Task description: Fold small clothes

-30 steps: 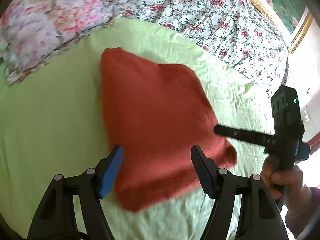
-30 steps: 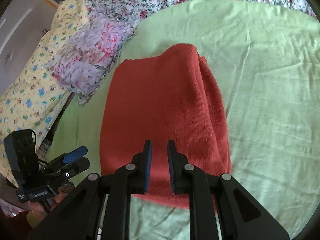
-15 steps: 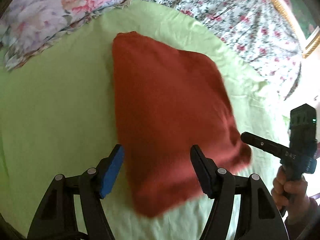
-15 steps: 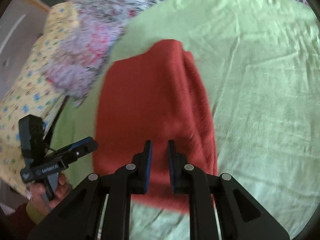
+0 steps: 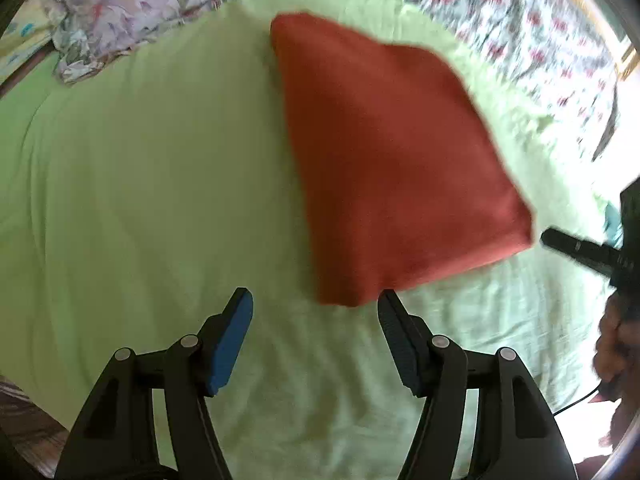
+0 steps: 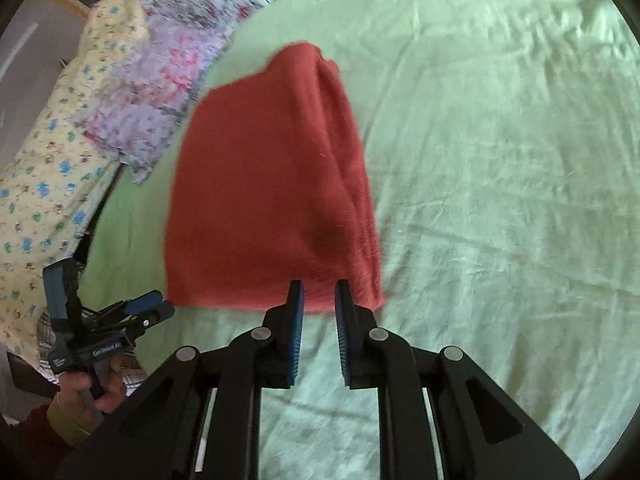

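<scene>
While untouched, folded red garment [image 5: 392, 160]

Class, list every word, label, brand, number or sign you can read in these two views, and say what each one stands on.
White print on the left claw's body, seen in the right wrist view: a short brand-like word, too blurred to read.
A smaller white mark beside it on that body: unreadable.
Red cloth, green sheet, floral bedding: no text, patterns only.
</scene>
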`<state>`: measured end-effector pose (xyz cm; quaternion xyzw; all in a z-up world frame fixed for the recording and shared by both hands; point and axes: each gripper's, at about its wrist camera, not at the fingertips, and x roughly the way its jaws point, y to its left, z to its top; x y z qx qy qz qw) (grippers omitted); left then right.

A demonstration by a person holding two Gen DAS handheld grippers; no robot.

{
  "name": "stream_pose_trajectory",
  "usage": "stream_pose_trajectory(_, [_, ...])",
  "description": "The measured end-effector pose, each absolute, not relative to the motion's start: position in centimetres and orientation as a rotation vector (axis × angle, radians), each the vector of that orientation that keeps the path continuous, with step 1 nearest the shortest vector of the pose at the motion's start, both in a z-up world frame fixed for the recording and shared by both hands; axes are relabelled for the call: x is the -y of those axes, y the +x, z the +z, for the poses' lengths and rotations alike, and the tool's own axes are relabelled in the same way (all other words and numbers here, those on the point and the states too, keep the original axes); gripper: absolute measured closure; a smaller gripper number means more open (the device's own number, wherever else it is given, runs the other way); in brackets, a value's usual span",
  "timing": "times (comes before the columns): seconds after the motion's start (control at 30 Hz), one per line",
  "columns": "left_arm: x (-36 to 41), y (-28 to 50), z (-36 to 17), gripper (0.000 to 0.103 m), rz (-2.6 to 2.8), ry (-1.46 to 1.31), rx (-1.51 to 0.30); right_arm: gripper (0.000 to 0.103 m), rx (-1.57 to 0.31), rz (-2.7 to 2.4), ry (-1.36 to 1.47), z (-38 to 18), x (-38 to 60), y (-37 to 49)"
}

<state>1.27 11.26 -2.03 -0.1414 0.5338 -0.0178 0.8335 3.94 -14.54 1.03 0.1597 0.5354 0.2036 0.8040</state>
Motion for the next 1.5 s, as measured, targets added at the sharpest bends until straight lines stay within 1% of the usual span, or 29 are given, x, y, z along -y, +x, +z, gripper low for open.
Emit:
stream_pose_trajectory(0.07, [-11.2, 0.4, -0.7, 0.035, -0.044, -0.337, -1.084, 0.071, -1.101, 0.440, 0.355, 2.5, 14.8, 2.6])
stream_pose_trajectory(0.1, [-11.0, -0.1, -0.1, 0.033, -0.048, -0.340, -1.062, 0.056, -1.081, 0.439, 0.356, 3.0, 14.9, 2.1])
stream_pose_trajectory(0.13, [-10.7, -0.5, 0.5, 0.031, -0.053, -0.335, -1.038, 0.044, -1.049, 0.434, 0.353, 3.7, 14.9, 1.2])
stream_pose_trajectory(0.17, [-10.0, -1.0, 1.1, 0.030, -0.054, -0.316, -1.011, 0.041, -1.029, 0.431, 0.349, 4.0, 15.1, 0.7])
stream_pose_trajectory(0.3, [-7.9, -3.6, 2.6, 0.023, -0.059, -0.182, -0.915, 0.037, -0.939, 0.421, 0.294, 5.4, 13.6, -2.1])
stream_pose_trajectory(0.47, [-6.5, -6.5, 2.6, 0.022, -0.056, -0.003, -0.862, 0.027, -0.890, 0.366, 0.236, 4.5, 12.3, -5.6])
stream_pose_trajectory(0.53, [-6.7, -7.5, 2.3, 0.022, -0.052, 0.021, -0.863, 0.025, -0.896, 0.352, 0.218, 3.8, 12.0, -6.5])
stream_pose_trajectory(0.7, [-7.1, -8.5, 0.4, 0.021, -0.052, 0.058, -0.911, 0.024, -0.961, 0.321, 0.165, 1.7, 11.1, -8.1])
stream_pose_trajectory(0.77, [-7.2, -8.7, -0.2, 0.021, -0.041, 0.060, -0.925, 0.021, -0.962, 0.320, 0.157, 1.3, 11.2, -8.4])
stream_pose_trajectory(0.8, [-7.4, -8.5, -0.3, 0.021, -0.039, 0.055, -0.931, 0.018, -0.962, 0.318, 0.152, 1.3, 11.1, -8.3])
stream_pose_trajectory(0.93, [-8.0, -7.5, 0.0, 0.021, 0.004, 0.047, -0.919, 0.015, -0.948, 0.320, 0.129, 1.2, 10.5, -7.7])
stream_pose_trajectory(1.13, [-8.4, -4.5, 1.6, 0.020, 0.059, 0.021, -0.859, 0.009, -0.935, 0.350, 0.068, 1.8, 9.3, -4.5])
stream_pose_trajectory(1.2, [-8.3, -3.5, 1.9, 0.019, 0.059, 0.024, -0.852, 0.008, -0.931, 0.354, 0.057, 1.9, 8.9, -3.4])
stream_pose_trajectory(1.3, [-8.1, -2.1, 2.1, 0.015, 0.054, 0.023, -0.861, 0.008, -0.937, 0.362, 0.068, 1.9, 8.6, -1.7])
stream_pose_trajectory(1.5, [-7.8, 0.0, 1.8, 0.014, 0.078, 0.026, -0.885, 0.008, -0.936, 0.378, 0.071, 2.1, 8.1, 0.1])
